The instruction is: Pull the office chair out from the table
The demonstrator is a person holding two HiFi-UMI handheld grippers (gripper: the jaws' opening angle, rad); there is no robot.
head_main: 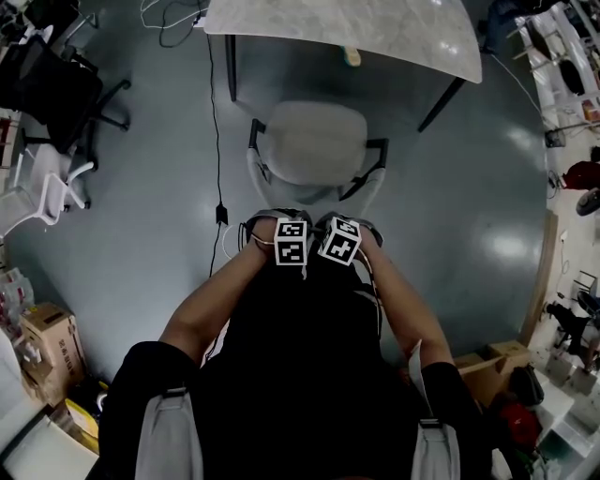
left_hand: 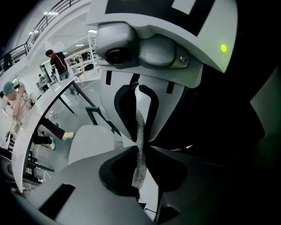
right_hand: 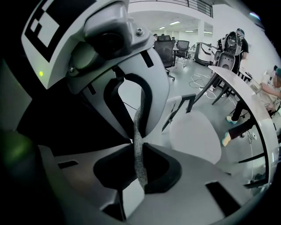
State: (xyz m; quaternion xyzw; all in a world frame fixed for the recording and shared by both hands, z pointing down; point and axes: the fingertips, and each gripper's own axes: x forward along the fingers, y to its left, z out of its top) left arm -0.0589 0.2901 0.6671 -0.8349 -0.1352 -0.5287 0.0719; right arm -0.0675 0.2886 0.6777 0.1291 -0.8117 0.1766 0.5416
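Mesh chair back (left_hand: 140, 132) clamped between jaws; head view hides it.

The office chair (head_main: 314, 141) has a pale grey seat and black armrests. The bench (head_main: 375, 28) top is white with faint marbling. The floor (head_main: 169, 187) is glossy blue-grey.

Grey floor (head_main: 141, 234), glossy. Black cable (head_main: 214, 122) runs across it to a black plug block (head_main: 221, 215). Far left: black swivel chair (head_main: 56, 89), white chair (head_main: 42, 192) next to it. Cardboard box (head_main: 52, 342) lower left, second box (head_main: 492, 361) lower right. Left gripper view: standing person (left_hand: 56, 61) in dark top. Right gripper view: someone seated, teal shoes (right_hand: 230, 119) on the floor.
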